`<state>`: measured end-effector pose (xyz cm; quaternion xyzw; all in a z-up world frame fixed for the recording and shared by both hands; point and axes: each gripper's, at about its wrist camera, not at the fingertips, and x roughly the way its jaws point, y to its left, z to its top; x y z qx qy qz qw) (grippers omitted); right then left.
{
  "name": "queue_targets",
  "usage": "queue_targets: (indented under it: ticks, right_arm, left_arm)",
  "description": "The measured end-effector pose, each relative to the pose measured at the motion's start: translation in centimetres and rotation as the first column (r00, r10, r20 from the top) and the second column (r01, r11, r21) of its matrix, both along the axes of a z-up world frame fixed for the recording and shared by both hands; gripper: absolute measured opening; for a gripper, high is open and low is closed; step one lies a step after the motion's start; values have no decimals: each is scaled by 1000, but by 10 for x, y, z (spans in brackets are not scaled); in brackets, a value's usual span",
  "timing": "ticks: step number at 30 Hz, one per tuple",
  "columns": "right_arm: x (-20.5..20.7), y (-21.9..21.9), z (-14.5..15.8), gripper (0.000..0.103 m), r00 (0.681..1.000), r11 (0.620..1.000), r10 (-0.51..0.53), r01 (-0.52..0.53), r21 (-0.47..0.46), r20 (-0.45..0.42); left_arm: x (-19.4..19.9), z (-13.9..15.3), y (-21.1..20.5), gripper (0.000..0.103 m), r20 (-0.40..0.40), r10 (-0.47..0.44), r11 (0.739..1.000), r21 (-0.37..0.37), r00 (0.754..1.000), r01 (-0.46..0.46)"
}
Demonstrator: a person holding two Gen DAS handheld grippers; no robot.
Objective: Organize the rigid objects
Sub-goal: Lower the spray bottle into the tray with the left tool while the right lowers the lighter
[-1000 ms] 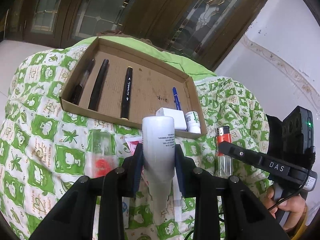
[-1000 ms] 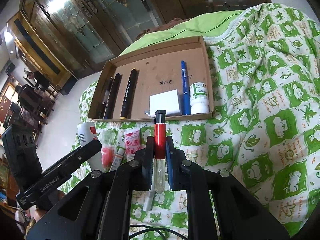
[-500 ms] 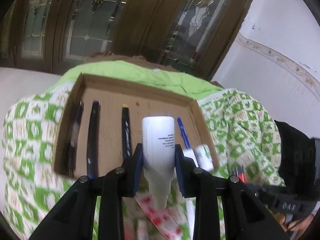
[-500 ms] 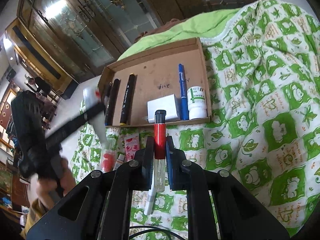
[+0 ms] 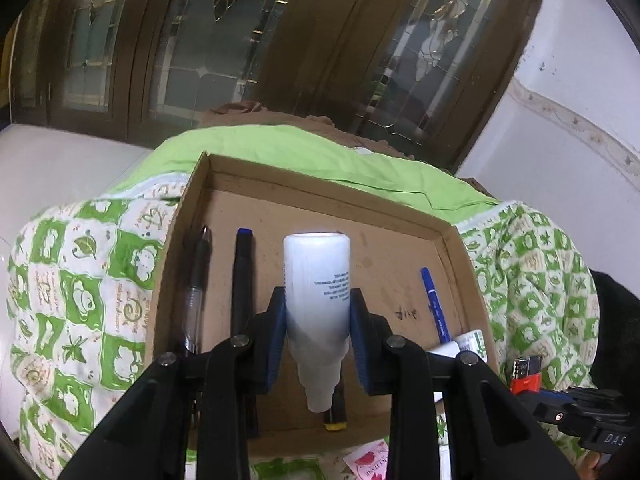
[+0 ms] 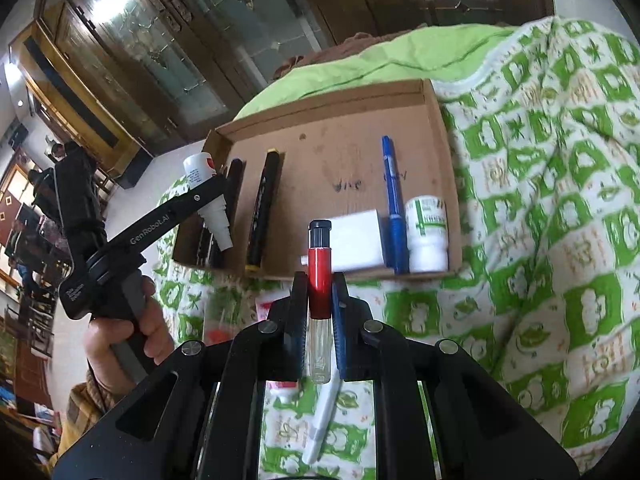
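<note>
My left gripper point(image 5: 318, 312) is shut on a white tube bottle point(image 5: 317, 280), nozzle towards me, held above the cardboard tray point(image 5: 400, 224). The right wrist view shows that gripper and tube point(image 6: 204, 188) over the tray's left part. My right gripper point(image 6: 320, 292) is shut on a red lighter point(image 6: 319, 280) with a clear body, held upright in front of the tray's near wall point(image 6: 320, 276). In the tray lie black pens point(image 5: 242, 276), a black marker point(image 6: 264, 208), a blue pen point(image 6: 392, 200), a white box point(image 6: 356, 240) and a small white-green bottle point(image 6: 426, 236).
The tray sits on a green-and-white patterned blanket point(image 6: 560, 200). Loose items lie on the blanket in front of the tray: a pink sachet point(image 5: 368, 460), a white pen-like stick point(image 6: 320, 428) and something red point(image 6: 216, 336). A dark cabinet with glass doors point(image 5: 280, 40) stands behind.
My left gripper has lifted the white tube from the blanket and carried it forward over the tray. My right gripper has stayed in place, still holding the lighter.
</note>
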<state>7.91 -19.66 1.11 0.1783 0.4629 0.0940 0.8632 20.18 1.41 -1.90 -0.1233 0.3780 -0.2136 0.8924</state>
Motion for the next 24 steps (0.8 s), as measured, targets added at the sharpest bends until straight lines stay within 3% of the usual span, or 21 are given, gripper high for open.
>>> queue_targets:
  ticks: [7,13,19,24]
  right_arm:
    - [23,11,3,10,1000,999,14,-13,-36,16]
    - [60,17,3,10,999,999,26,-25,-38,23]
    - [101,27,-19,10,997,999,39,-39,4,-72]
    - [125,37,-25,10,996,999,43,-44,-7,-83]
  left_arm:
    - [6,-27,-10,30,-81,-9,997,78,997,16]
    - [9,-31,-6,29,-98,-6,998,60,995,12]
    - [9,-33,-7,29,-101,-6,997,73,995,14]
    - [9,-33,-7,29,-97,-7,998,60,995,13]
